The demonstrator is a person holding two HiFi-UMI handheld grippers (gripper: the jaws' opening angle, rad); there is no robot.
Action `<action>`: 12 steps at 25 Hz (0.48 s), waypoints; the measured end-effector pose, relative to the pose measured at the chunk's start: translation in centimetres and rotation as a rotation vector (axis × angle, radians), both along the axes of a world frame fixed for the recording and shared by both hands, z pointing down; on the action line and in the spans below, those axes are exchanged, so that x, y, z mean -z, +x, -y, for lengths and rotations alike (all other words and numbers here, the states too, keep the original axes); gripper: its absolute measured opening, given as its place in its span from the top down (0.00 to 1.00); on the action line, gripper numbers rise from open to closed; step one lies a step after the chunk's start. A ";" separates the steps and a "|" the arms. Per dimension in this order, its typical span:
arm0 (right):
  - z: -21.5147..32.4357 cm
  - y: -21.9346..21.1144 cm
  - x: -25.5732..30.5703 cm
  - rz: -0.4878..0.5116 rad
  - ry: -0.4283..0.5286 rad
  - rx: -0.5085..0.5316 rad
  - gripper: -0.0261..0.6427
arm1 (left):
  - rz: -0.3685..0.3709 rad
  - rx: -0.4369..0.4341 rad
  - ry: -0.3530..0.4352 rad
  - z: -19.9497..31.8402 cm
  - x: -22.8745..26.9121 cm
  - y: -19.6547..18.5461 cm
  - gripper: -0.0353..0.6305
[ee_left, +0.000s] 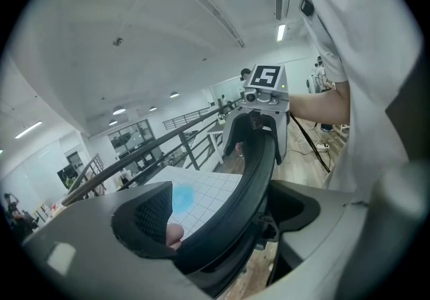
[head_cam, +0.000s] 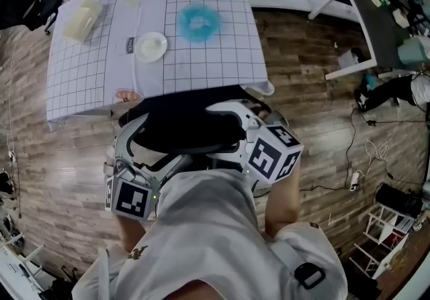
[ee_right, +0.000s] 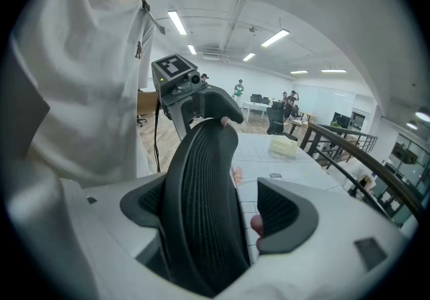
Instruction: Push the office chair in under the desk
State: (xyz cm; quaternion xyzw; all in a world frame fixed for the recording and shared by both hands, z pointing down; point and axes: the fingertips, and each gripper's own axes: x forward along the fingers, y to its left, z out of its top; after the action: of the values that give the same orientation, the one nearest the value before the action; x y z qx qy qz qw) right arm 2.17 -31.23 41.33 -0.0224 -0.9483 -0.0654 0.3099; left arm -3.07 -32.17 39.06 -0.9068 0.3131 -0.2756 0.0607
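Straddling the office chair (head_cam: 181, 127) backrest top, left claw (ee_left: 222, 215) and right claw (ee_right: 215, 208) both gape wide.

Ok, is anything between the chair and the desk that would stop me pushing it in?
Nothing visible does. The chair back is already at the desk edge, with the left tool and right tool straddling it; the space underneath is hidden.

Illumination is bright, even and overhead; ceiling strip lights (ee_right: 176, 22) show in the upper part of both gripper views. Shadows are soft. Both gripper views have strong fisheye bending and black vignetted corners. The office chair (ee_right: 201, 205) mesh resolves sharply; grey surfaces at the lower edge blur.
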 end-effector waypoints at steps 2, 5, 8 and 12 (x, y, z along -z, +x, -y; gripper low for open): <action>0.1 0.0 0.1 0.002 -0.001 0.000 0.38 | 0.001 0.000 -0.004 0.1 0.1 0.1 0.29; 0.1 0.1 0.1 0.004 -0.003 0.004 0.38 | 0.001 0.004 -0.012 0.2 0.0 0.1 0.29; 0.1 0.0 0.1 0.006 -0.002 0.008 0.38 | 0.006 0.015 -0.019 0.2 0.0 0.0 0.29; 0.2 0.0 0.0 0.011 -0.004 0.016 0.38 | 0.006 0.025 -0.019 0.5 0.0 0.0 0.28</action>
State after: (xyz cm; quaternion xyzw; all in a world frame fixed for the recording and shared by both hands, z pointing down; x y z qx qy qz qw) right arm 2.19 -31.47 41.29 -0.0300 -0.9498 -0.0662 0.3043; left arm -3.08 -32.63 39.09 -0.9025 0.3217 -0.2821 0.0493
